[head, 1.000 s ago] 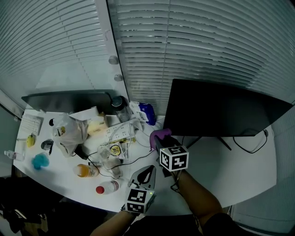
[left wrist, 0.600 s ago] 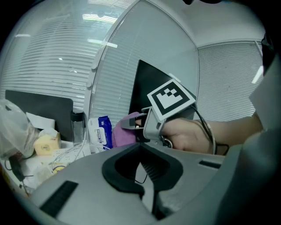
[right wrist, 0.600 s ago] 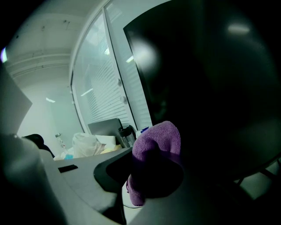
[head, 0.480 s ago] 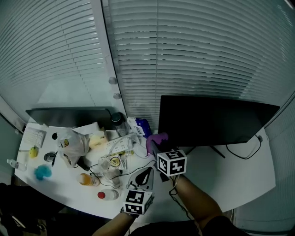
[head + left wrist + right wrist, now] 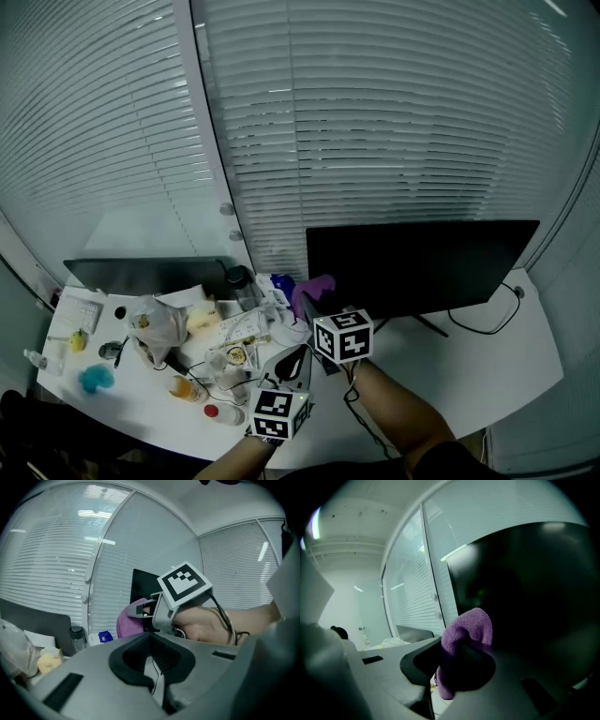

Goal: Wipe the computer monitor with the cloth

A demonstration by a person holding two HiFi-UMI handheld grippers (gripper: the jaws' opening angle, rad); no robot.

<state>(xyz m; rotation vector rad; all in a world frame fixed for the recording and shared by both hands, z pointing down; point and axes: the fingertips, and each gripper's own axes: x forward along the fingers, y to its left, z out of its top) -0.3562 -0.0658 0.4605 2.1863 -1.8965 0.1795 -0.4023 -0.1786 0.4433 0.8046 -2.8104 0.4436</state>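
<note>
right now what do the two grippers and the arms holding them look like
The left gripper and right gripper are alike: grey plastic bodies with black-lined jaws, each carrying a white cube printed with black square markers. A thin dark cable trails from the right one along that forearm. Both forearms are bare, with no sleeves showing.

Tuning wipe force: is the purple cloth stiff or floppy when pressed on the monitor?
Probably floppy: the cloth bulges and droops around the right claw, so it should squash flat. Its fuzzy weave likely drags rather than slips on the monitor.
</note>
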